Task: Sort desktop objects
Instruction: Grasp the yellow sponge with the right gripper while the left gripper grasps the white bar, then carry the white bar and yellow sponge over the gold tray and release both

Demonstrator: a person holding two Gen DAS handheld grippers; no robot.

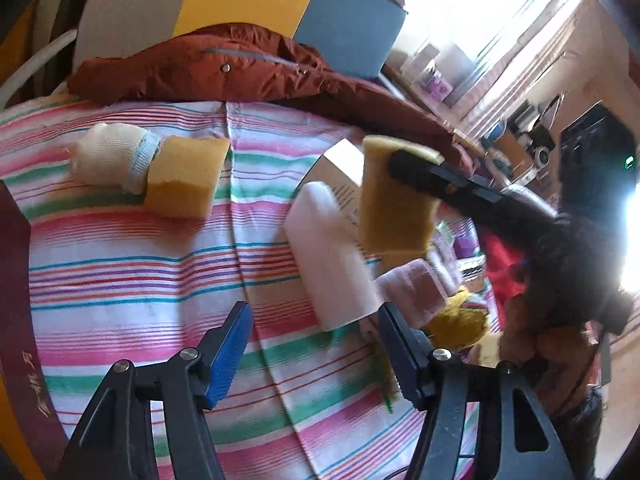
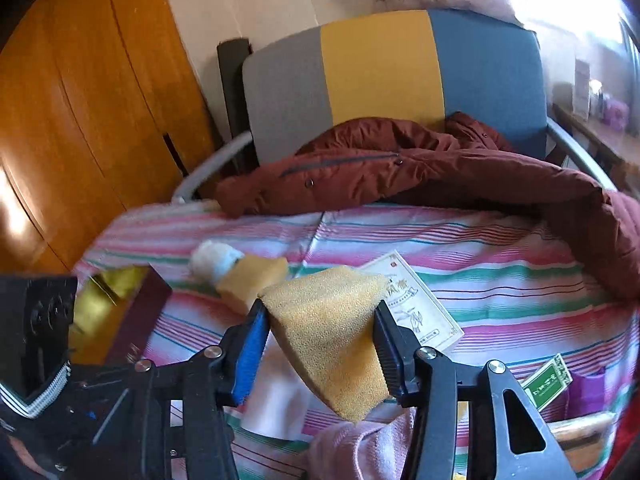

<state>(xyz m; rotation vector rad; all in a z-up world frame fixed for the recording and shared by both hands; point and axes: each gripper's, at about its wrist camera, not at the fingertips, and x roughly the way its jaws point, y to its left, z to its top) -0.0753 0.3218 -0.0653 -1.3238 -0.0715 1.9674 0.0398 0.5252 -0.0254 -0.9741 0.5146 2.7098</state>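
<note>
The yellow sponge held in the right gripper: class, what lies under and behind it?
Behind the sponge lies a white printed card on the striped cloth. Below it are pink fabric and something white. The rest of the card is covered.

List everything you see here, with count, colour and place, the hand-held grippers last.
Sponge block: 2, yellow; one lying on the cloth, one lifted in the right gripper.
Rolled sock: 1, white with blue cuff; beside the lying sponge.
White block: 1; mid-cloth, ahead of the left gripper.
Printed card: 1, white; on the cloth.
Pink cloth: 1; near edge.
Striped cloth: 1; covers the surface.
Jacket: 1, rust-red; far edge.
Chair: 1, grey, yellow, blue; behind.
Left hand-held gripper: open, empty.
Right hand-held gripper: shut on the sponge.
</note>
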